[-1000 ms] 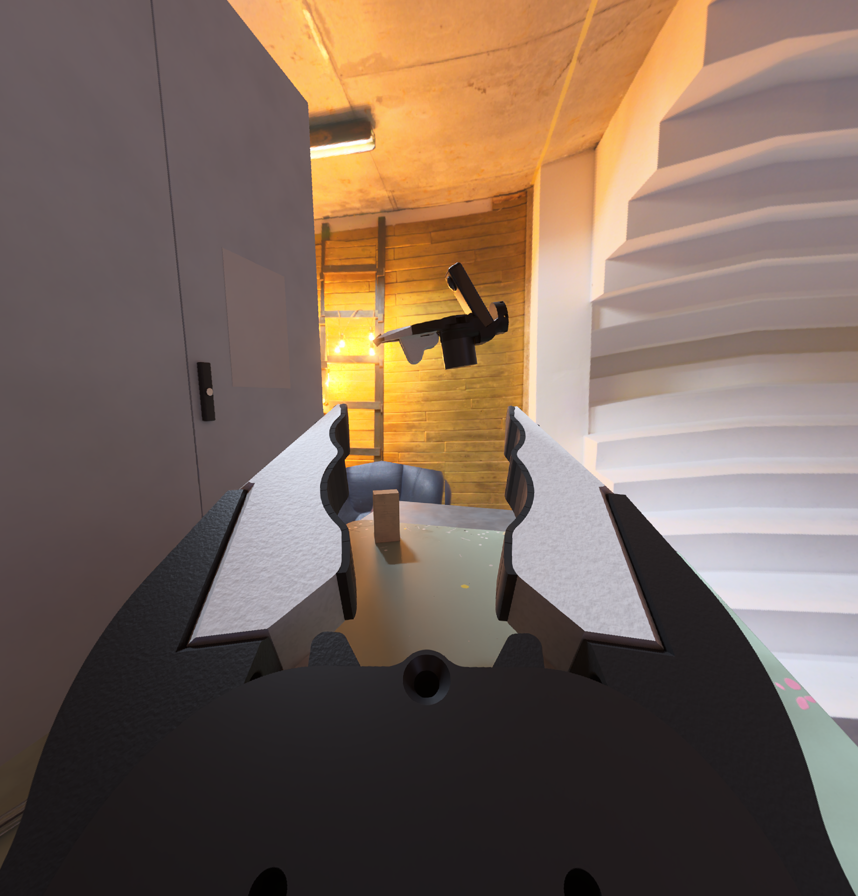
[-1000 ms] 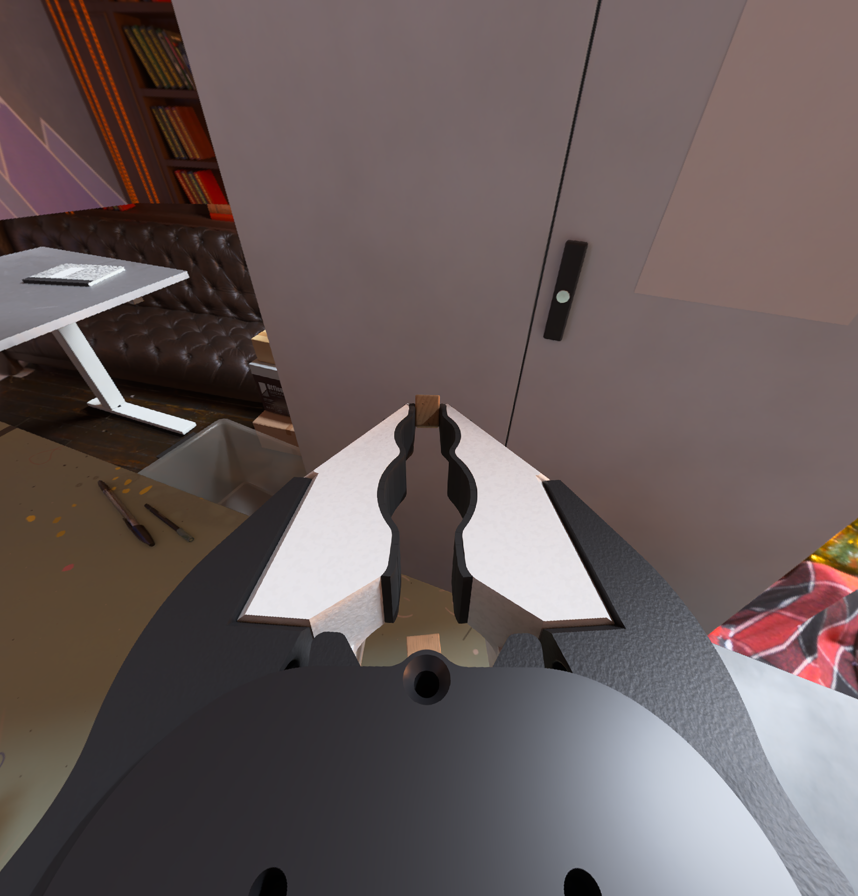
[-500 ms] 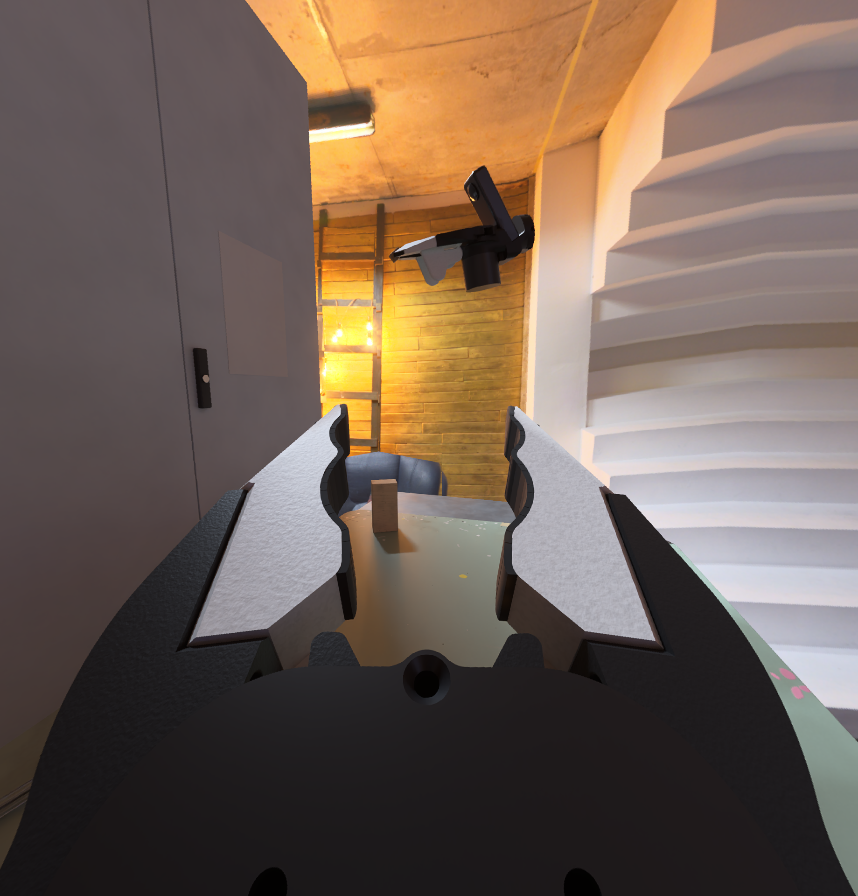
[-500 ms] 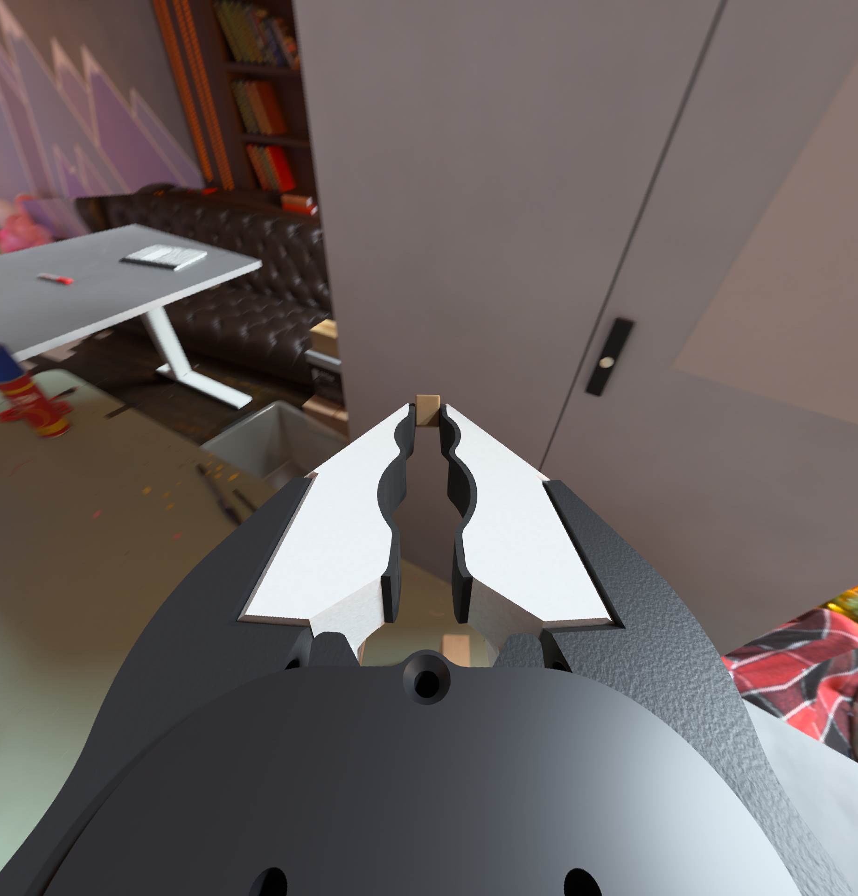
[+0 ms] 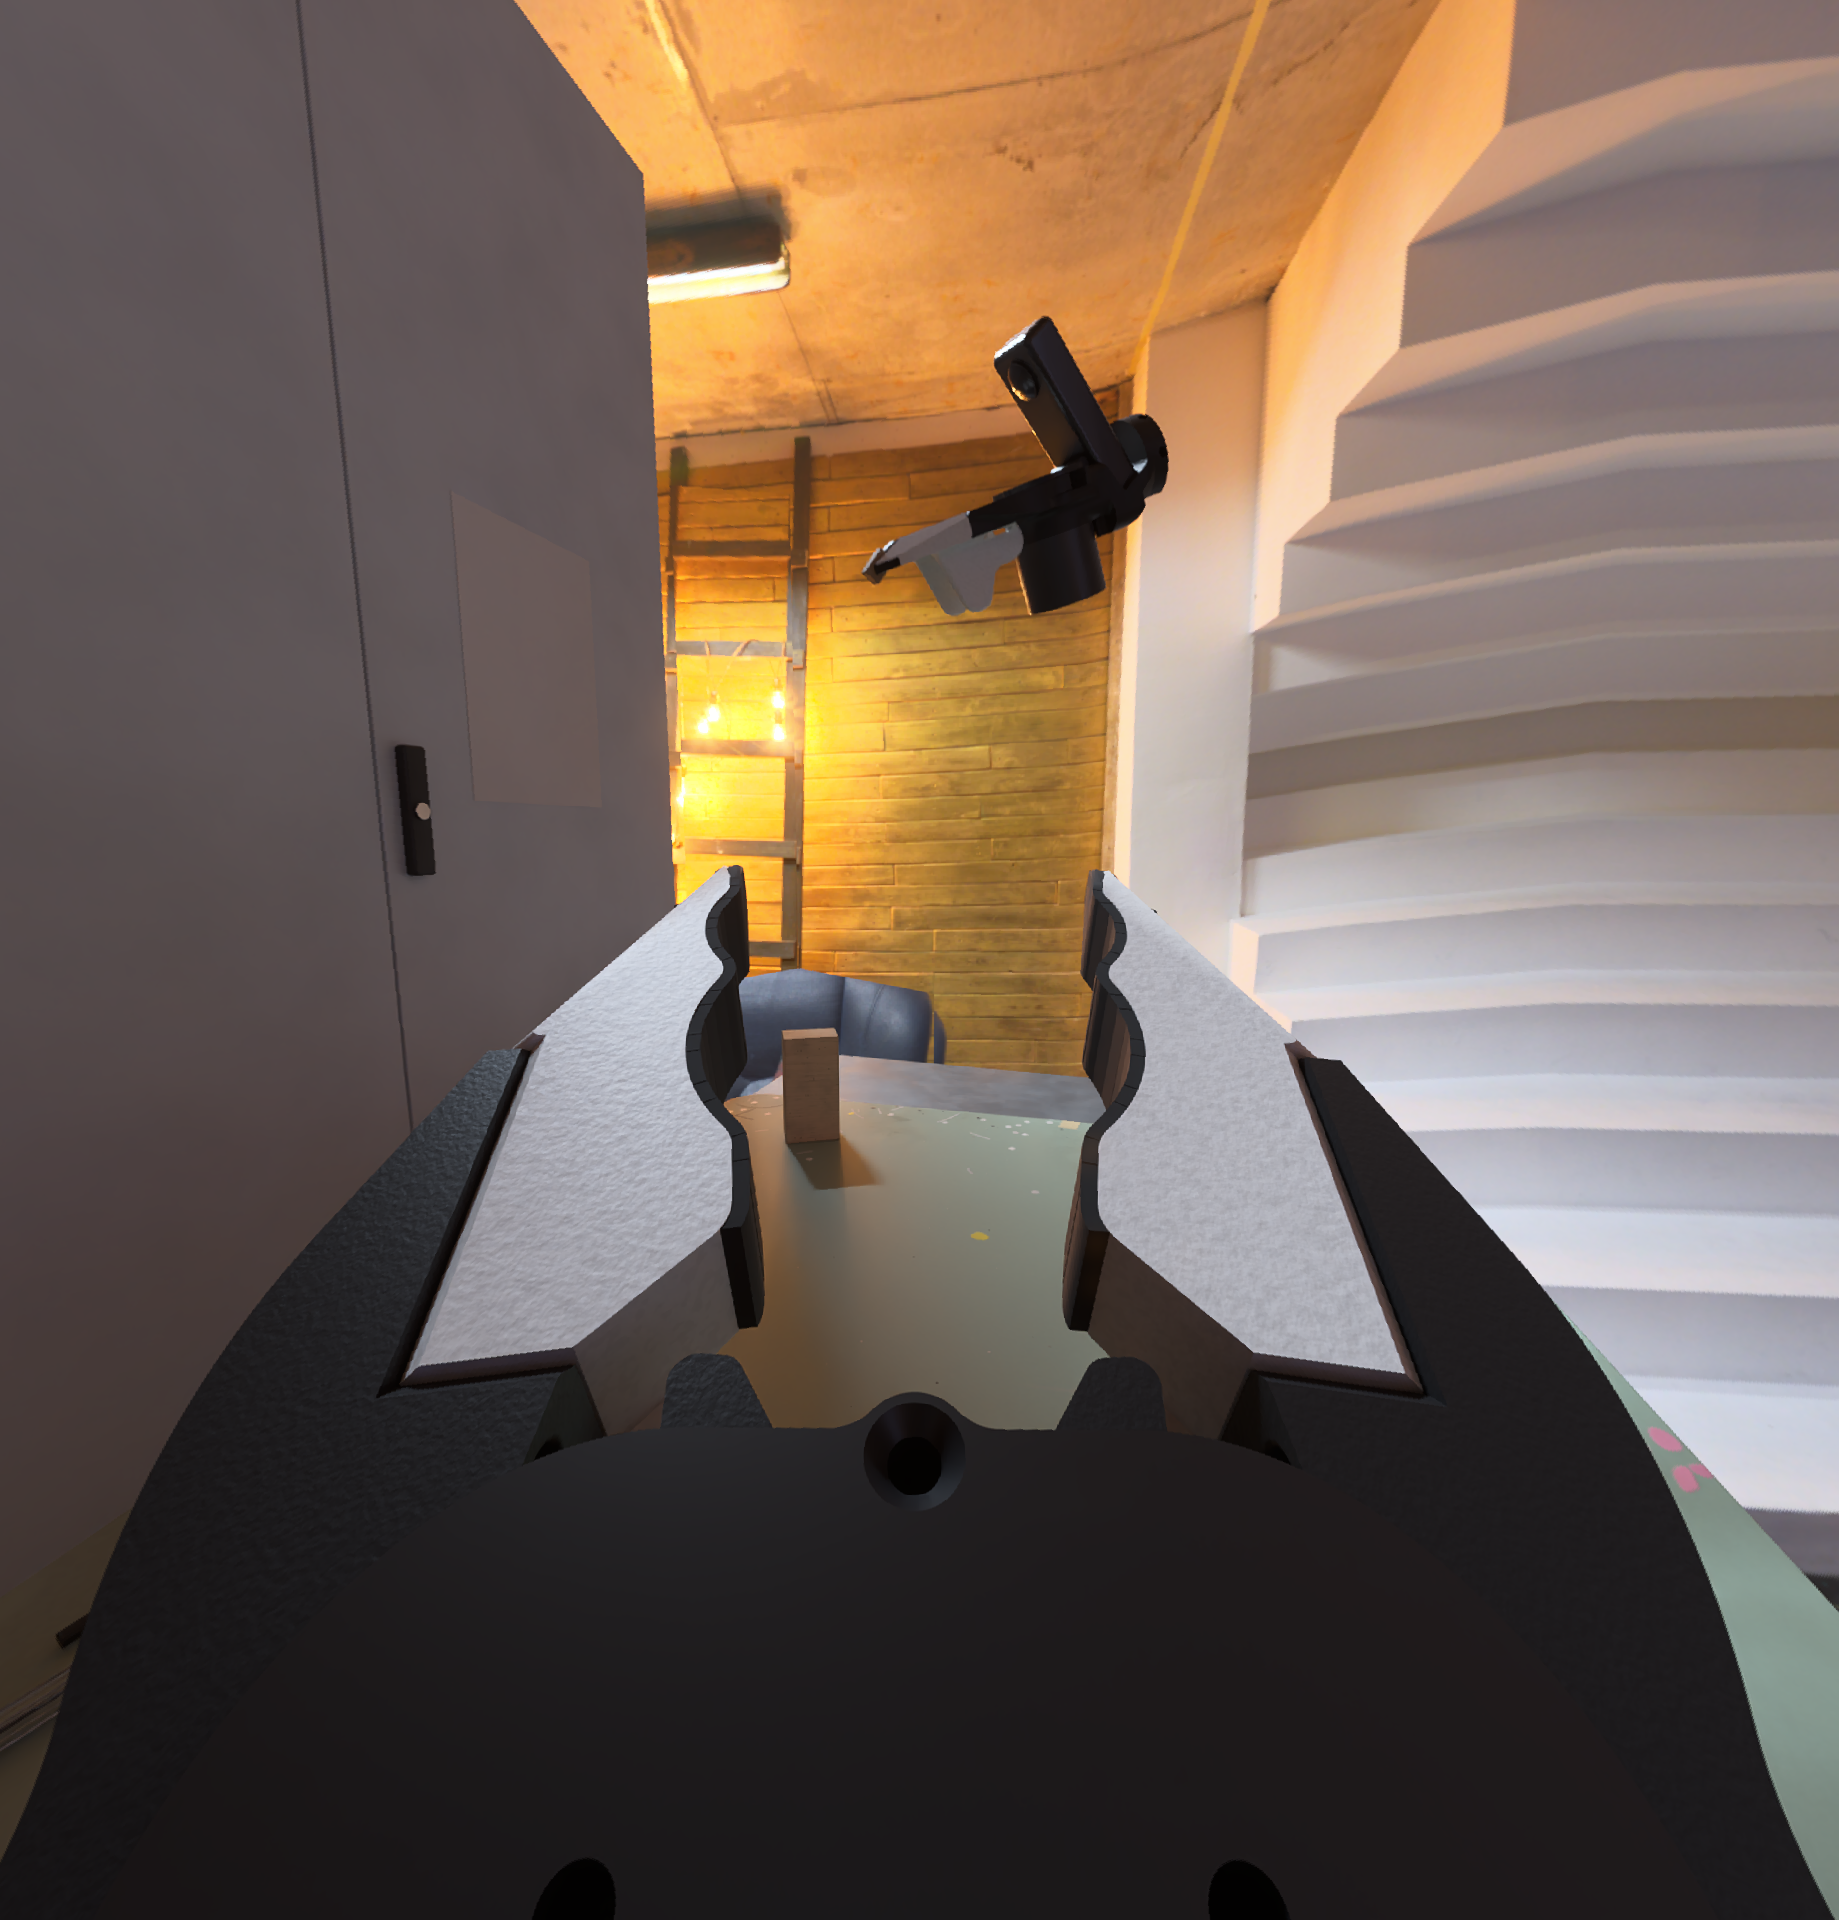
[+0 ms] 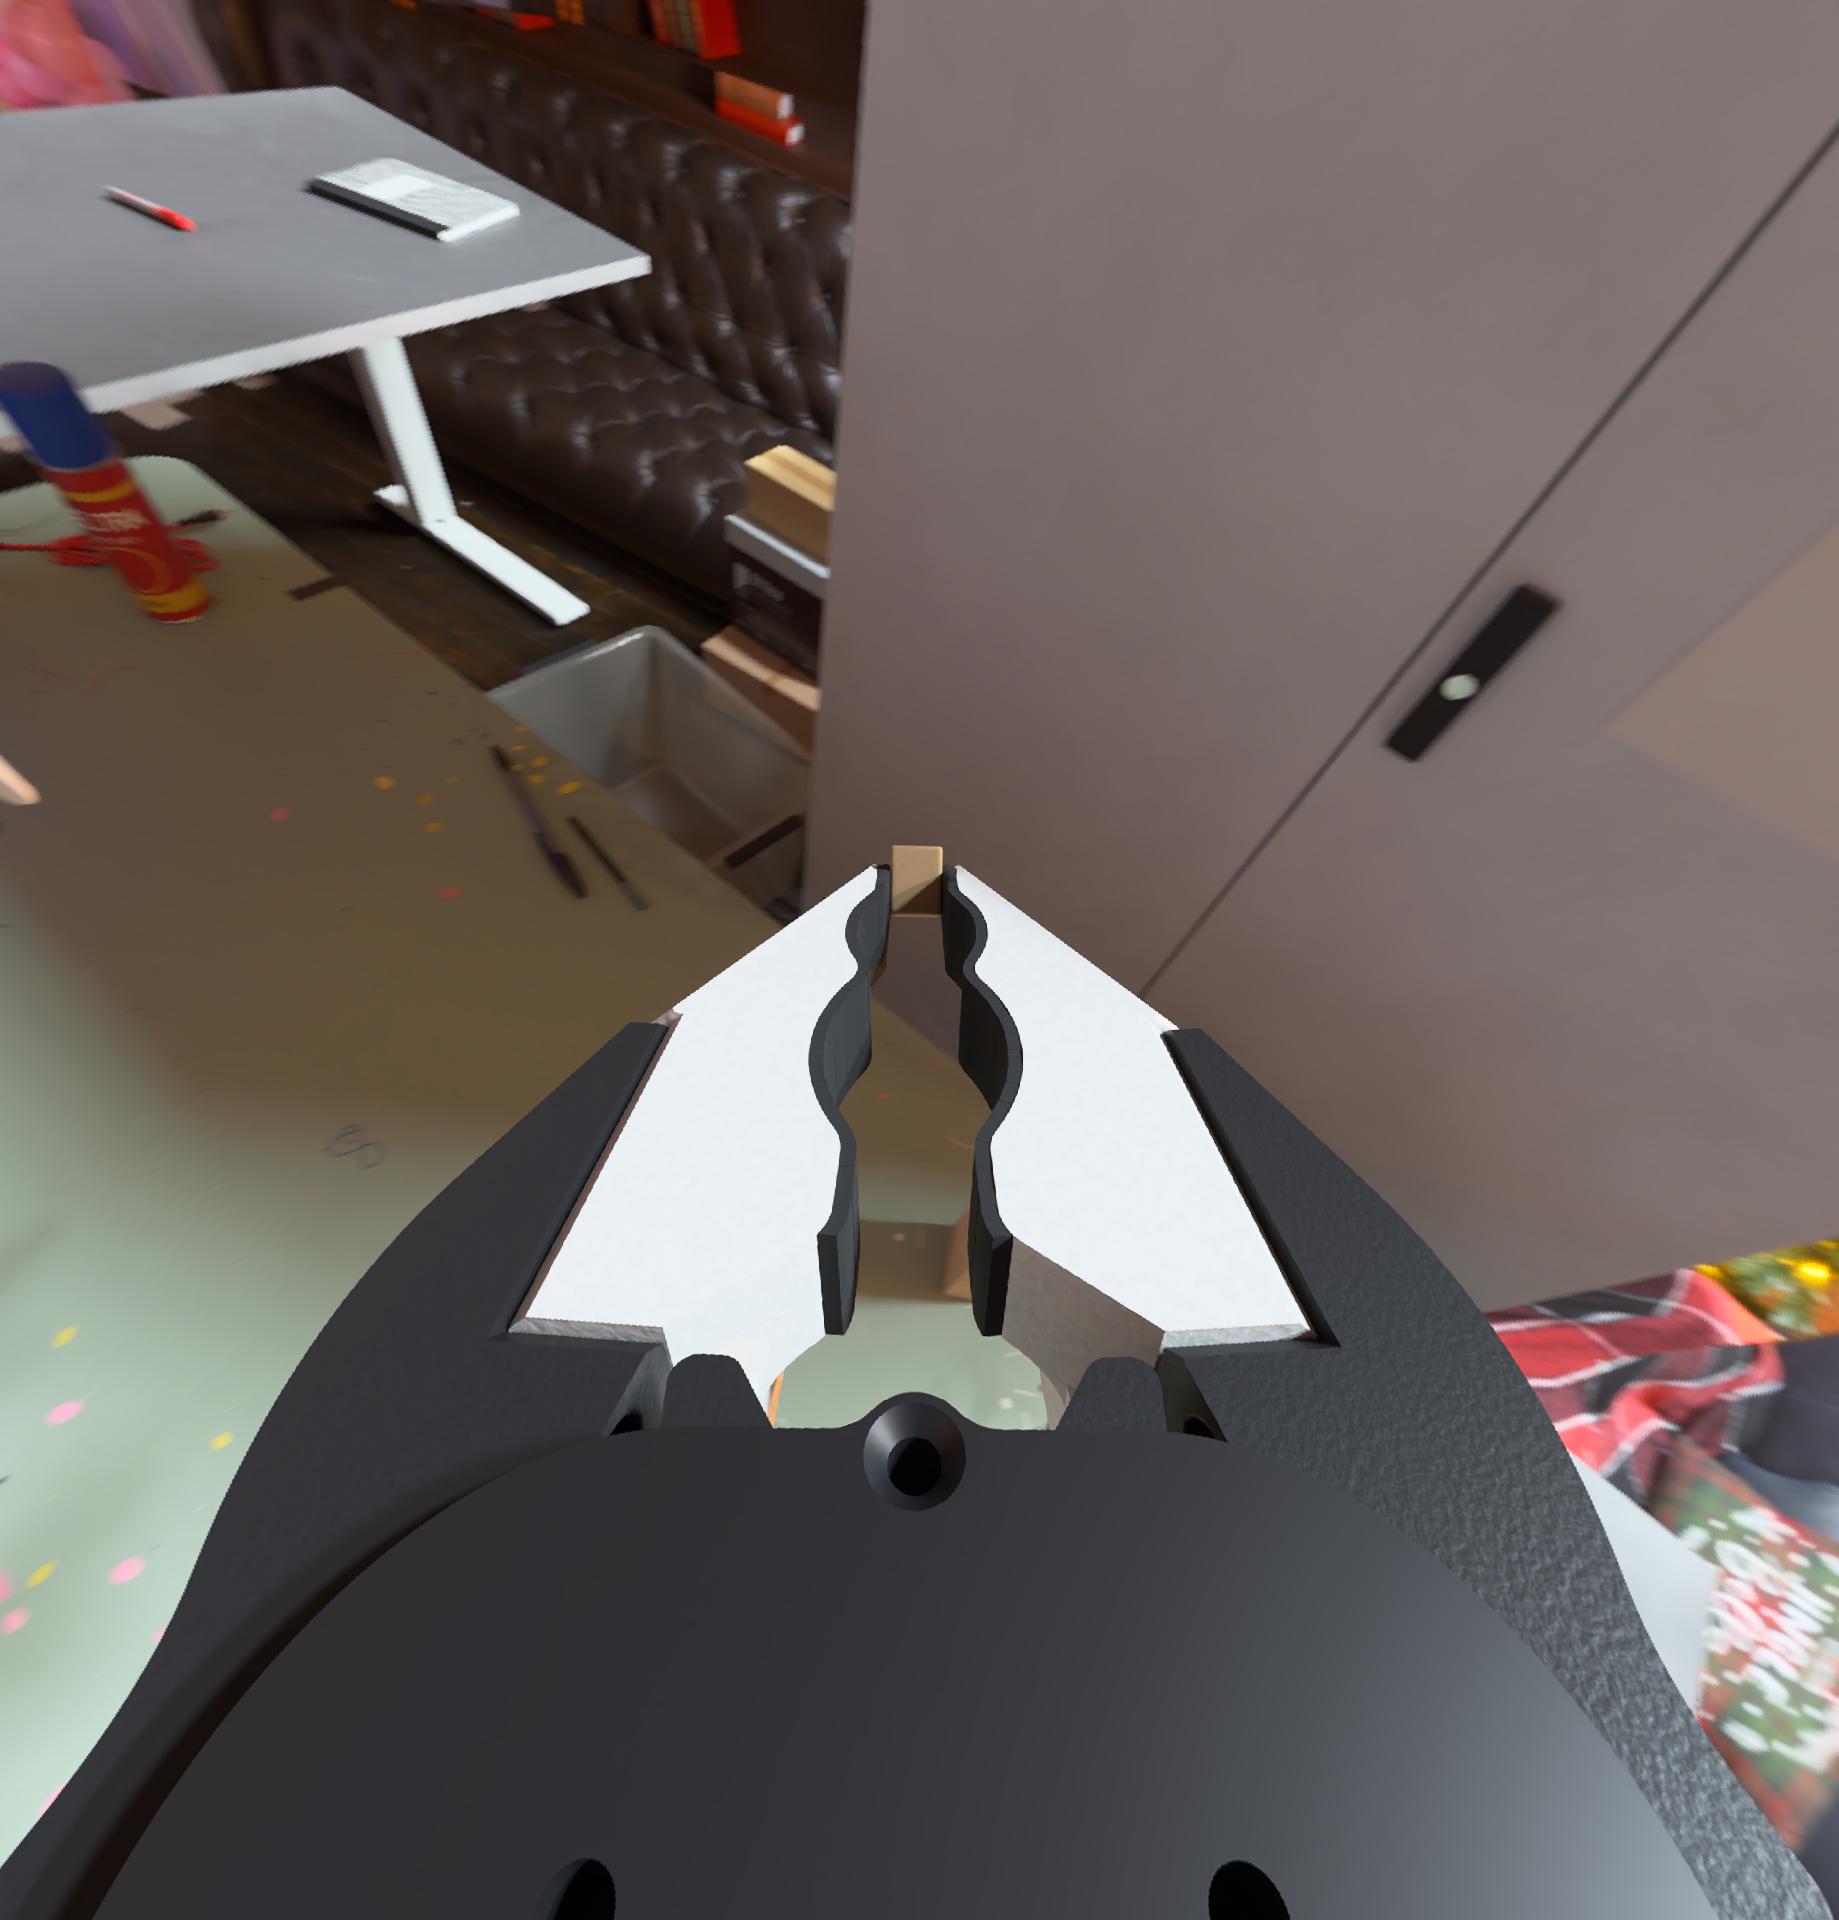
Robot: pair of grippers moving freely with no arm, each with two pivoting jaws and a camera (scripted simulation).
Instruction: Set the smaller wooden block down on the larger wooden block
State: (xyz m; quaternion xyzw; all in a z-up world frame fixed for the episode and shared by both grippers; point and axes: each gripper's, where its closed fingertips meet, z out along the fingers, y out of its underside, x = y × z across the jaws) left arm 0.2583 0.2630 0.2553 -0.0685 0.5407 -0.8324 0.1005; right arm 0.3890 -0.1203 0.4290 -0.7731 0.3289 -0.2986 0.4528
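The larger wooden block (image 5: 811, 1086) stands upright on the green table (image 5: 894, 1268), ahead of my left gripper (image 5: 915, 899), which is open and empty. My right gripper (image 6: 915, 883) is shut on the smaller wooden block (image 6: 916, 862), pinched at the fingertips. In the left wrist view the right gripper (image 5: 1029, 520) hangs high in the air, above and to the right of the larger block, tips pointing left and slightly down. A tan sliver (image 6: 954, 1257) low between the right fingers looks like the larger block below.
A tall grey cabinet (image 5: 271, 623) stands left of the table. A red and blue can (image 6: 115, 499) and two pens (image 6: 541, 821) lie on the table. A grey bin (image 6: 666, 717) sits beyond its edge. A plaid cloth (image 6: 1673, 1382) lies at right.
The right gripper rose with the smaller block, then shifted slightly right and tilted its tips down, so its view shows more of the table. The left gripper hardly moved.
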